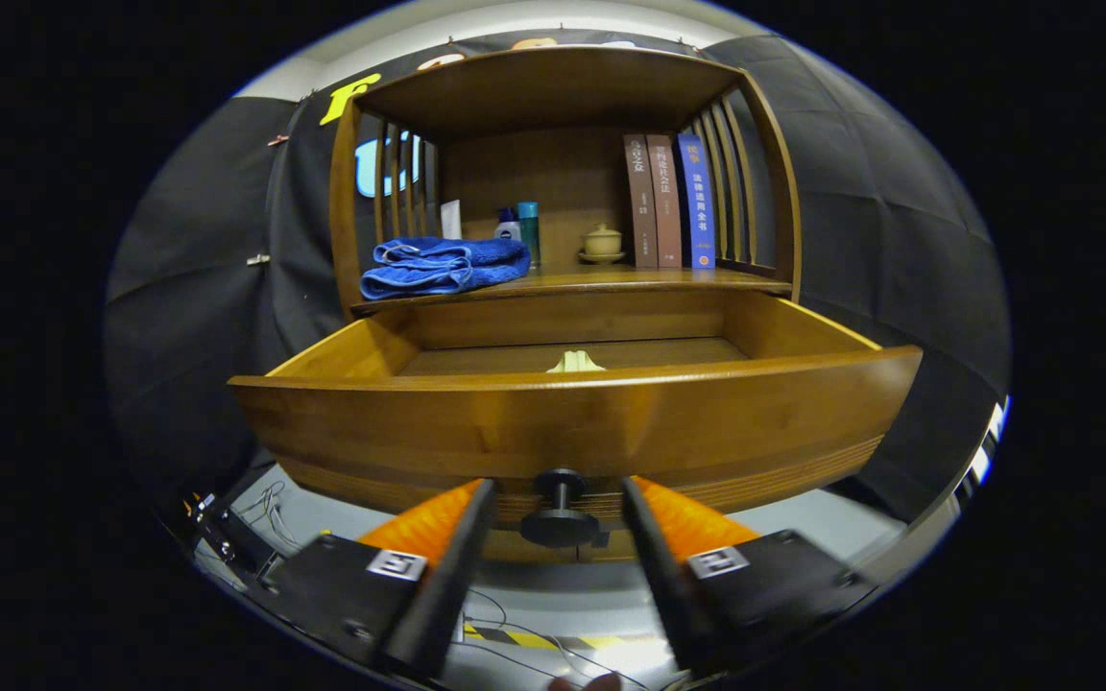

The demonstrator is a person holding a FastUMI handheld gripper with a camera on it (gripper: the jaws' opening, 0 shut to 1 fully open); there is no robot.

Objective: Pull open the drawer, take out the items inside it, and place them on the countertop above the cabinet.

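Tool (558, 509) apart around knob (560, 523); drawer (572, 422) open

One drawer (572, 422) is standing pulled open, carrying one dark round knob (561, 518) on its front. One pale item (575, 363) is lying inside it. On the desk (611, 279) above, three books (668, 200) are standing upright side by side, one folded blue towel (445, 266) is lying, two small bottles (518, 230) are standing behind the towel, and one lidded cup (602, 242) is sitting on one saucer. One claw (559, 504) is showing two fingers (462, 547), spread apart on either side of the knob without touching it.
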